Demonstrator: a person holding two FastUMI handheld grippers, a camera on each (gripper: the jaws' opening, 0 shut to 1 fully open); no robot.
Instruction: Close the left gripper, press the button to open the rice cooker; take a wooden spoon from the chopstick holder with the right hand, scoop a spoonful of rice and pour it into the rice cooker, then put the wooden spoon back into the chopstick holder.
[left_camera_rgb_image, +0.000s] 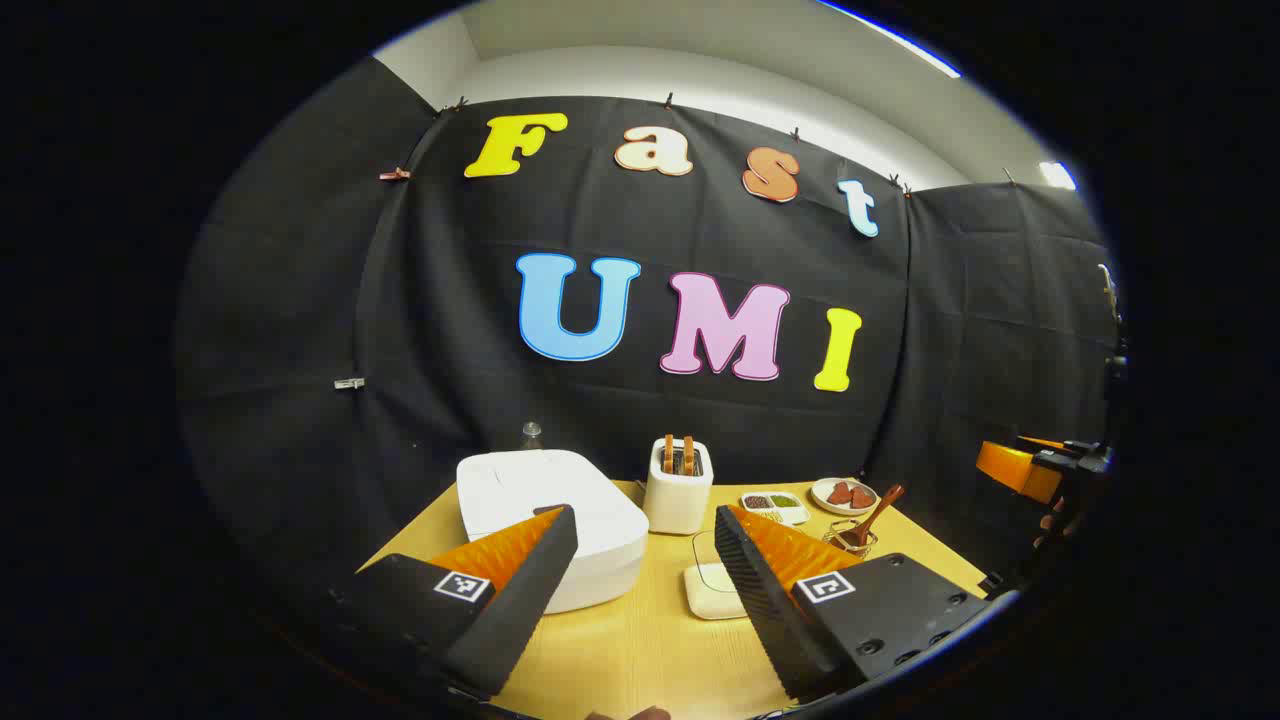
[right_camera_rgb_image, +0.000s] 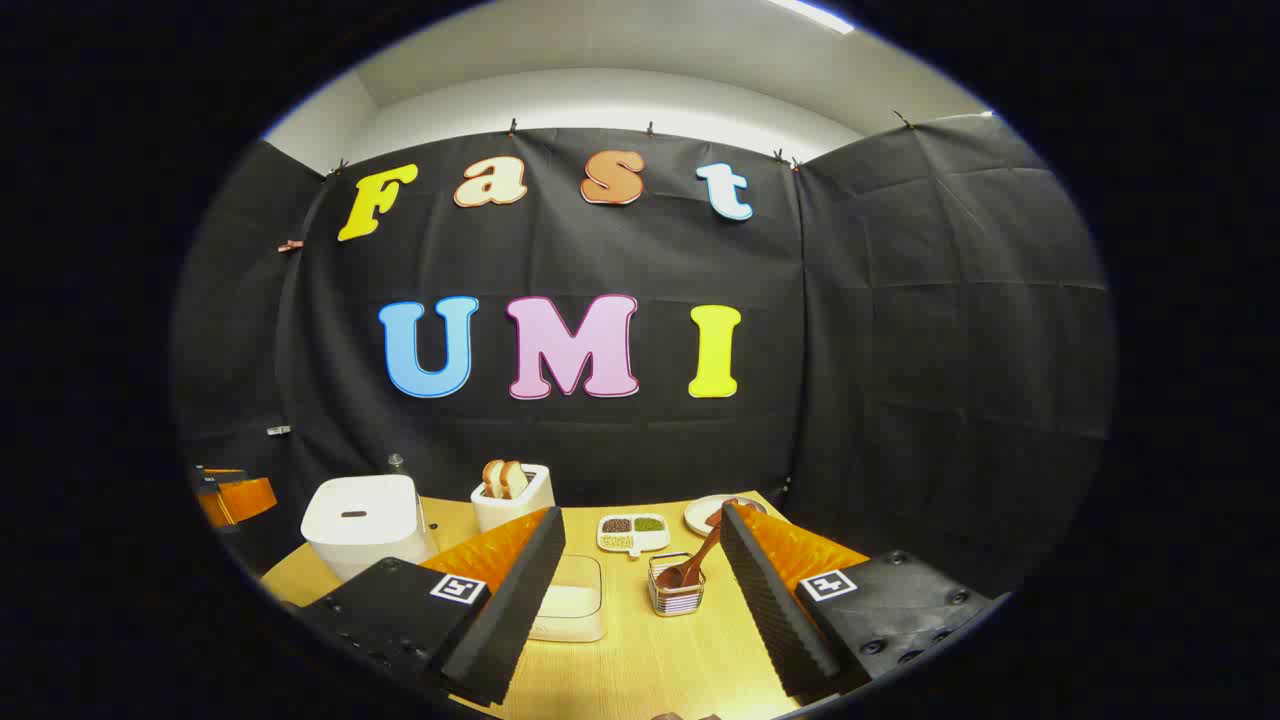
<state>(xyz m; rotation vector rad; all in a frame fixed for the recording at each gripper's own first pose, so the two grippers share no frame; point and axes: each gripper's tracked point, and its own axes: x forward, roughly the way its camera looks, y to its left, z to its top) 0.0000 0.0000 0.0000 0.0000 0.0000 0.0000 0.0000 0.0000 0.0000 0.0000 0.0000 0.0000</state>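
**Both grippers open above the table, nothing held**

Your left gripper (left_camera_rgb_image: 645, 535) hovers over the near edge of the wooden table (left_camera_rgb_image: 640, 650). Its jaws stand wide apart and hold nothing. In the left gripper view, the white rice cooker (left_camera_rgb_image: 545, 520) sits just behind the left finger with its lid down. A white toaster (left_camera_rgb_image: 678, 485) holding two slices stands to the right of the cooker. Nearer to you, between the fingers, lies a clear container of rice (left_camera_rgb_image: 712, 585).

Your right gripper (right_camera_rgb_image: 642, 550) is likewise wide open and empty. In the right gripper view, the wooden spoon (right_camera_rgb_image: 692, 565) leans in the chopstick holder (right_camera_rgb_image: 676, 592), which stands between the fingers, closer to the right one. The rice container (right_camera_rgb_image: 572, 600) lies just beside the left finger.

View differences: the right gripper view presents the dark slot-shaped mark on the front of the rice cooker (right_camera_rgb_image: 362, 520); the left gripper view presents the cooker's top. The left gripper view places the spoon (left_camera_rgb_image: 872, 520) and holder (left_camera_rgb_image: 852, 540) off to the right, near a divided dish (left_camera_rgb_image: 774, 505) and a small plate (left_camera_rgb_image: 843, 494). Each view catches the other gripper at its outer edge; whether it is open cannot be told from there.
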